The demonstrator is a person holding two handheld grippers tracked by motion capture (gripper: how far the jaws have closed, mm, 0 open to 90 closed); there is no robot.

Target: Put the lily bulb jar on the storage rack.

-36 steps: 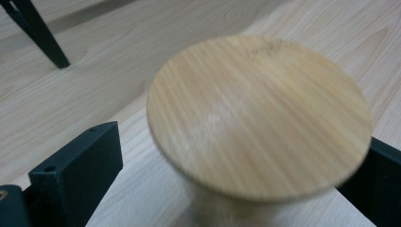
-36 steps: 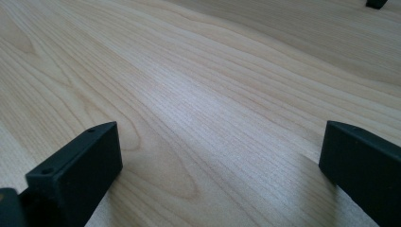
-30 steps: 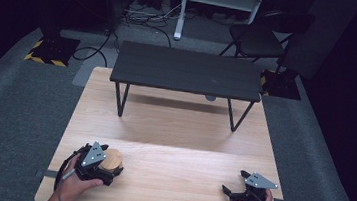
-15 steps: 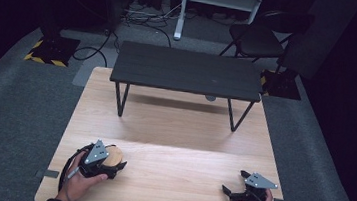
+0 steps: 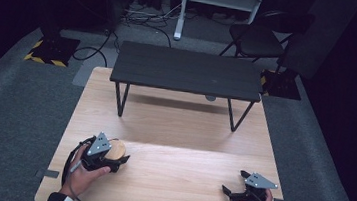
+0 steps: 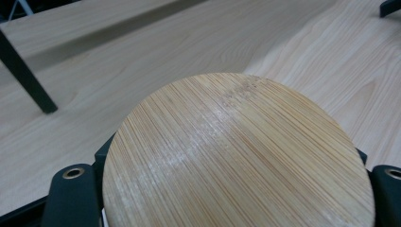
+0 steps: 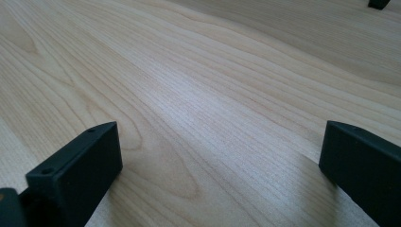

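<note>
Left gripper has shifted forward since the earlier frame, its jaws just closed on the disc.
It pinches the round bamboo disc at the table's near-left; right gripper rests near-right, jaws spread, below the black bench.

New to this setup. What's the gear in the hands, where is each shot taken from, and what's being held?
No robot arm: a person holds a hand-held two-jaw gripper in each hand. The high view looks down on a wooden table with a small black bench standing on its far half. The left gripper is near the front left, the right gripper near the front right. The other two shots come from cameras riding on the grippers, looking along their jaws. The left gripper is shut on a round bamboo disc. The right gripper's jaws stand wide open over bare wood, holding nothing.
</note>
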